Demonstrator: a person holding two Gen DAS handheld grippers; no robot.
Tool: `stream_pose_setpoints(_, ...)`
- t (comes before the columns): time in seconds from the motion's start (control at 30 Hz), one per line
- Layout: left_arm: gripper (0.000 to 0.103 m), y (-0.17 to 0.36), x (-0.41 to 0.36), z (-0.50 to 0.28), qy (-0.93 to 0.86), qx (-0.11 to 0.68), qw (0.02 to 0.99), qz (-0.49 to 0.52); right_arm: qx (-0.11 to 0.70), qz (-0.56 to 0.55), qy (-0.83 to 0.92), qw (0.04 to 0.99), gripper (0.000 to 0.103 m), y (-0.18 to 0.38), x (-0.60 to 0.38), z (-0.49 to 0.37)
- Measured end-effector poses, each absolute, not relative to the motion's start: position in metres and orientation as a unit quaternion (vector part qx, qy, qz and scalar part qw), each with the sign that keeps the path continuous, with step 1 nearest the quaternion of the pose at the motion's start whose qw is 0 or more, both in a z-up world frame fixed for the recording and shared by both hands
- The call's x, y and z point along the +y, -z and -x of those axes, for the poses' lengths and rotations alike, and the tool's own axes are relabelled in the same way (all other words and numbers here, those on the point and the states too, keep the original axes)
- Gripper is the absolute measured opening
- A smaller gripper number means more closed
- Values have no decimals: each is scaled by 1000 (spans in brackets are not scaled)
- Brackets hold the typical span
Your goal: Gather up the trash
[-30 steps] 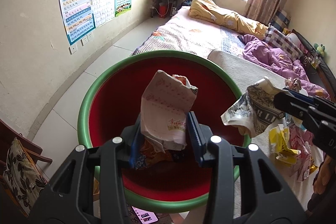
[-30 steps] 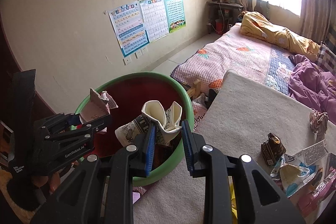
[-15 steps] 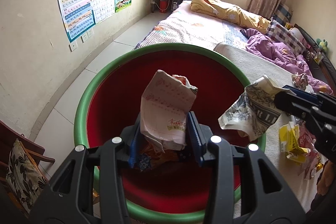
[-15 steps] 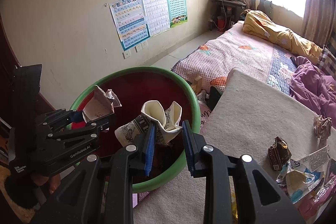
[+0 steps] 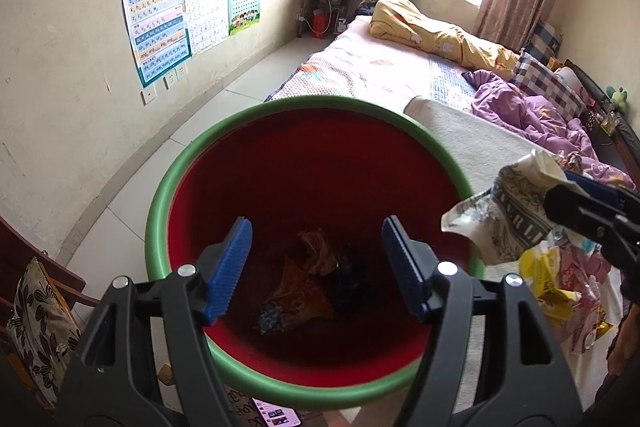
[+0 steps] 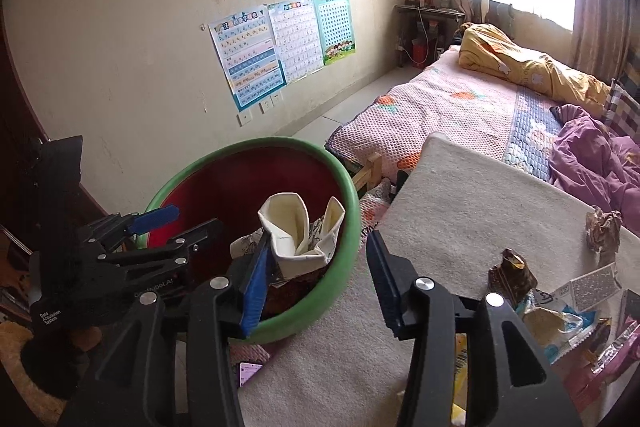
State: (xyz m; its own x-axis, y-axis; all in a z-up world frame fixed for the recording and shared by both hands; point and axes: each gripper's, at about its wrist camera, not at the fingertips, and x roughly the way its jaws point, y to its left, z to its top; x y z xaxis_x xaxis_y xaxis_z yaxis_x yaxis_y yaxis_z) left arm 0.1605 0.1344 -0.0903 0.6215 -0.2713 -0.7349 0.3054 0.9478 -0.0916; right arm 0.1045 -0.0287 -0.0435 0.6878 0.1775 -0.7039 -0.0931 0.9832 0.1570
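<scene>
We are holding the left tool wide open and empty over the green-rimmed bin, where crumpled wrappers are lying at the bottom. Our right tool is also spreading wide; the cream printed carton is leaning against its left finger above the bin's near edge, and we cannot tell whether it is already falling free. Its long axis is standing roughly upright. The rest of the trash is lying to the right on the beige-covered desk: we are counting at least five pieces in the right wrist view, though the far heap is overlapping. We are judging the right tool nearer to them.
</scene>
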Motion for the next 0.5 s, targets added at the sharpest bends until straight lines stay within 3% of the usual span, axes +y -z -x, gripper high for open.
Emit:
stream_pose_setpoints(0.27, 65, 85, 87, -123, 188, 402, 896, -20, 394, -72, -63, 914, 45, 43, -88, -64)
stream_pose_setpoints(0.37, 65, 87, 79, -113, 179, 409, 895, 1, 404, -80, -75, 908, 30, 46, -97, -64)
stream_pose_setpoints(0.5, 65, 85, 84, -94, 153, 405, 902, 4, 395, -77, -109, 909, 29, 41, -92, -83)
